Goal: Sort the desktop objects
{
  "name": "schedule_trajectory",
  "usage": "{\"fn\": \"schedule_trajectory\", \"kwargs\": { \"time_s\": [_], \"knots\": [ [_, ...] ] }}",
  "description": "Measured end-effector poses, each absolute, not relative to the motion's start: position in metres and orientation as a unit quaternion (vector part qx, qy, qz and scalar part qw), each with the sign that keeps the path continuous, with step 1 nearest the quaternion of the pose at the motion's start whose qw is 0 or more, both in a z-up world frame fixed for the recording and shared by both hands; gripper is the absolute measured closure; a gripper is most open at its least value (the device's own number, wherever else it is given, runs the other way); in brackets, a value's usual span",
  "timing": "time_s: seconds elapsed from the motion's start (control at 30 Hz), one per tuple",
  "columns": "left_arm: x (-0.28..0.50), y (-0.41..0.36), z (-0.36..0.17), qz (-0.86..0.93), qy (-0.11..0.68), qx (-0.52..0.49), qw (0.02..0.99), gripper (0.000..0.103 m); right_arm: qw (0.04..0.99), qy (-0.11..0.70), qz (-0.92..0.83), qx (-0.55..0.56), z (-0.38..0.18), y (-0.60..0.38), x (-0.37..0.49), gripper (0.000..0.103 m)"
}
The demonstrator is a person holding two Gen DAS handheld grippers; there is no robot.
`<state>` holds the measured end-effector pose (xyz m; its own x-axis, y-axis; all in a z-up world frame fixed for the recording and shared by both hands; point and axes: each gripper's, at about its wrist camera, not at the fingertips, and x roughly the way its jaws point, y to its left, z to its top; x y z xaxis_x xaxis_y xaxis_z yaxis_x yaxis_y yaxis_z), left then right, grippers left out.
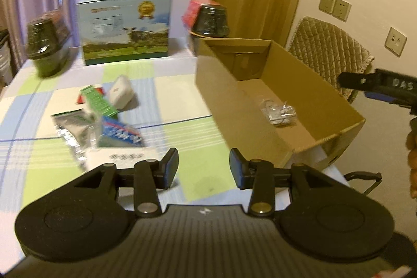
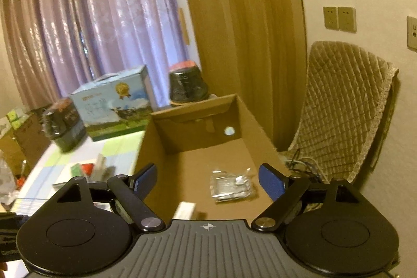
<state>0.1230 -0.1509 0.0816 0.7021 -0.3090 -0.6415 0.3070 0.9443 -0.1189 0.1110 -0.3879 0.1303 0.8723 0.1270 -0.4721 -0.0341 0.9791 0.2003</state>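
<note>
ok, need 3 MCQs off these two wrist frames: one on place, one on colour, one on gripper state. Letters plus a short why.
1. Where does the crinkled silver packet lie?
A. inside the cardboard box
B. on the checked tablecloth
C. on the chair

2. What colour are the pads on the left gripper?
A. red
B. blue
C. white

3. What state is the right gripper in?
A. shut on a packet
B. shut, holding nothing
C. open, holding nothing

Key: 1 A, it rests on the box floor in both views. 2 B, both inner pads show blue. 3 C, its fingers stand wide apart above the box with nothing between them.
</note>
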Motion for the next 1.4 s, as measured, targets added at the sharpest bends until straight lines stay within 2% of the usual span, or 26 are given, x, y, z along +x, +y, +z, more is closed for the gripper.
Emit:
{"fn": "schedule_trajectory", "kwargs": {
  "time_s": [0.27,0.53,0.73,1.1,1.4],
  "knots": [
    [0.079,-0.087,0.077,-0.123,0.353,0.003,0.927,0.059,0.959,0.250,0.097,0.093,0.129,-0.331,0.069,0.014],
    [0.046,-0.028,0.061,-0.082,0.363,0.013,0.928,0.045,0.943,0.289,0.149,0.069,0.097,-0.274,0.053,0.010],
    [0.043,-0.002,0.047,-0.073,0.370,0.025,0.926,0.044,0.933,0.313,0.171,0.053,0.073,-0.248,0.055,0.010],
    [0.091,0.010,0.019,-0.113,0.380,0.073,0.915,0.043,0.922,0.340,0.185,0.017,0.034,-0.221,0.089,0.009],
    [0.163,0.009,0.000,-0.130,0.378,0.066,0.914,0.043,0.901,0.380,0.210,-0.018,0.002,-0.204,0.133,0.009]
  ]
}}
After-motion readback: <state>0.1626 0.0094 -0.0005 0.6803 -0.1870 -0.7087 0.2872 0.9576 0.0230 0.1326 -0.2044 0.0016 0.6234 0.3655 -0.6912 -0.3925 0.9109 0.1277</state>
